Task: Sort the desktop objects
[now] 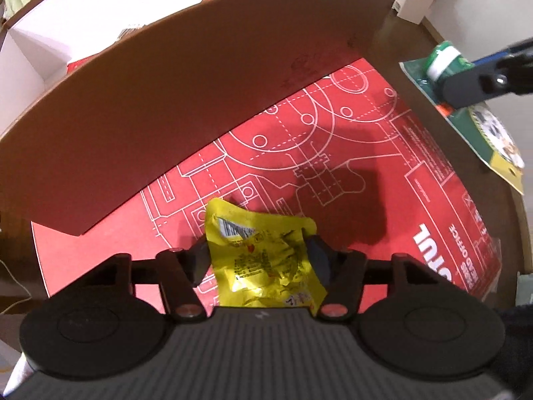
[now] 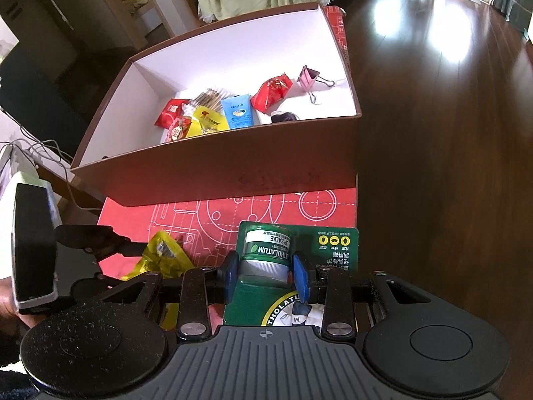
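Observation:
A crumpled yellow snack packet (image 1: 256,266) sits between the fingers of my left gripper (image 1: 260,260), which is shut on it just above the red printed mat (image 1: 333,166). My right gripper (image 2: 266,278) is shut on a green lip salve blister pack (image 2: 266,250), its blue pads (image 2: 301,280) clamping the small jar. The left wrist view shows that pack (image 1: 443,60) at the upper right. A brown box with a white inside (image 2: 216,180) stands on the mat right behind both grippers. Its near wall (image 1: 166,116) fills the left wrist view.
In the box lie red snack packets (image 2: 271,91), a blue packet (image 2: 238,111), a yellow packet (image 2: 206,118), a bundle of sticks (image 2: 210,96) and a pink binder clip (image 2: 309,78). Dark wood surface (image 2: 433,166) runs to the right. Cables (image 2: 40,146) trail at the left.

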{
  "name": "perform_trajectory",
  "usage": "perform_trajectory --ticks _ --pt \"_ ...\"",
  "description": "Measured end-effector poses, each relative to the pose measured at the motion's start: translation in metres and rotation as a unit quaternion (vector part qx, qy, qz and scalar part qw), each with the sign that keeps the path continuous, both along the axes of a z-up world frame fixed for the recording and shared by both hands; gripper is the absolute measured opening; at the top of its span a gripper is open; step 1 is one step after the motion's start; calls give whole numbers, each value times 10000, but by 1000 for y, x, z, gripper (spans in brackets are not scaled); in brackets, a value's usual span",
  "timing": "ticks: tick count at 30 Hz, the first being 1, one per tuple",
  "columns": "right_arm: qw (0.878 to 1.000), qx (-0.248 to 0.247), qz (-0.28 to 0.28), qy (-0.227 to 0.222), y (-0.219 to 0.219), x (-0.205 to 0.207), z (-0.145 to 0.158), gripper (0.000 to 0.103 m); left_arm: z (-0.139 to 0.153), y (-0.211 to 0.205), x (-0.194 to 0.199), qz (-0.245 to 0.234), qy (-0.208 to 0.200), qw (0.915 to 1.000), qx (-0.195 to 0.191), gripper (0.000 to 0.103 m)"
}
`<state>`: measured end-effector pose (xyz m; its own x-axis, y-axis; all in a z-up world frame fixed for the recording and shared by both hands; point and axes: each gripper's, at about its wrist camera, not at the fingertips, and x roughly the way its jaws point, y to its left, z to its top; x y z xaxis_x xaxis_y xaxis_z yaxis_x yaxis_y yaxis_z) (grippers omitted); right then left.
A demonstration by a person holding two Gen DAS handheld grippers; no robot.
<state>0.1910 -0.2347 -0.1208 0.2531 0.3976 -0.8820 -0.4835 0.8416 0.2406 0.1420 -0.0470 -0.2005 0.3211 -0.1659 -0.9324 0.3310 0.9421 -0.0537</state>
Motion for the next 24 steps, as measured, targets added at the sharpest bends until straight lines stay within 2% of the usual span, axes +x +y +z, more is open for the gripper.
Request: perform_trajectory --ticks 4,5,7,11,12,15,16,17,20,24 --pt "10000 -2 28 3 3 1 -1 34 9 5 -5 -55 -12 10000 -80 45" --pt "10000 6 40 1 4 1 -1 34 12 7 -7 -55 -30 9999 -102 37" --pt "10000 21 63 -6 5 1 -1 34 18 13 -10 -16 -34 9998 -197 33" --pt "9999 46 117 -8 9 1 -2 34 29 22 -13 68 -50 9994 -349 5" --pt "9999 52 131 -6 10 1 -3 34 30 23 -14 76 -30 9994 -346 5" --pt "9998 69 179 3 12 0 -3 34 29 24 -17 40 -19 9997 -221 7" --pt "9998 73 194 5 13 0 -3 34 29 26 -20 29 -14 9998 -210 12" --pt "9998 77 207 7 14 -1 -3 34 30 28 -22 27 -9 9998 -213 21" --pt "9997 92 222 19 14 -1 -4 34 36 41 -35 90 -47 9993 -346 41" --pt "9997 93 214 79 13 -2 -7 34 35 56 -48 108 37 9989 -462 58"
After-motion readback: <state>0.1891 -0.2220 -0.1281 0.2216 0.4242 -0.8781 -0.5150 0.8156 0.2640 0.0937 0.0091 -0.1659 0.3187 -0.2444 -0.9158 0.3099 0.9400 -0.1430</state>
